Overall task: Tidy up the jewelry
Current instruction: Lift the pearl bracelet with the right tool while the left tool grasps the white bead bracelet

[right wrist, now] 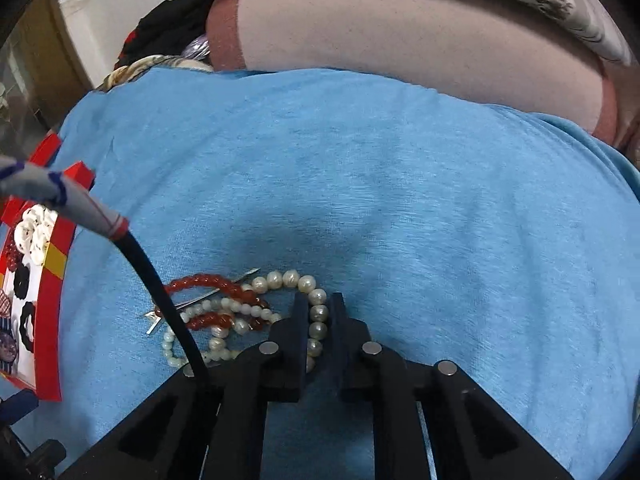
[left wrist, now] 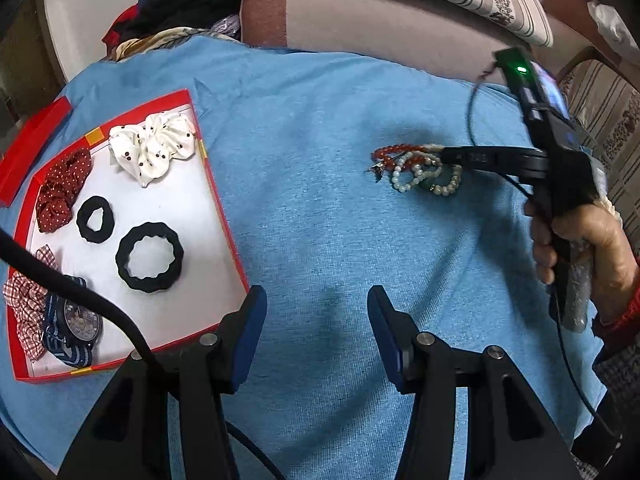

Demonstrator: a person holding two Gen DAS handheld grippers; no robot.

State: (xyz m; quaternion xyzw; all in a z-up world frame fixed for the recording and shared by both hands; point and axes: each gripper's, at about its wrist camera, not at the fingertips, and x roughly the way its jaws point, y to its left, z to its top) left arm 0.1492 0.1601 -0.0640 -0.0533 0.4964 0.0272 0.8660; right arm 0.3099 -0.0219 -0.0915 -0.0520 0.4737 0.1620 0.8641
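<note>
A pile of bead bracelets lies on the blue cloth: a large-pearl bracelet (right wrist: 304,282), a red bead bracelet (right wrist: 208,282) and a small-pearl bracelet (right wrist: 172,344), with a metal hair clip (right wrist: 200,300) among them. My right gripper (right wrist: 319,304) is shut on the large-pearl bracelet, down at the cloth; it also shows in the left wrist view (left wrist: 444,156) over the pile (left wrist: 416,172). My left gripper (left wrist: 317,300) is open and empty above bare cloth, right of a red box (left wrist: 228,220).
The red box holds a white scrunchie (left wrist: 154,148), a red dotted scrunchie (left wrist: 60,192), two black hair ties (left wrist: 150,256), a checked scrunchie (left wrist: 24,312) and a watch (left wrist: 76,320). A cushion (left wrist: 380,20) and clothes (left wrist: 180,8) lie behind the blue cloth (left wrist: 320,220).
</note>
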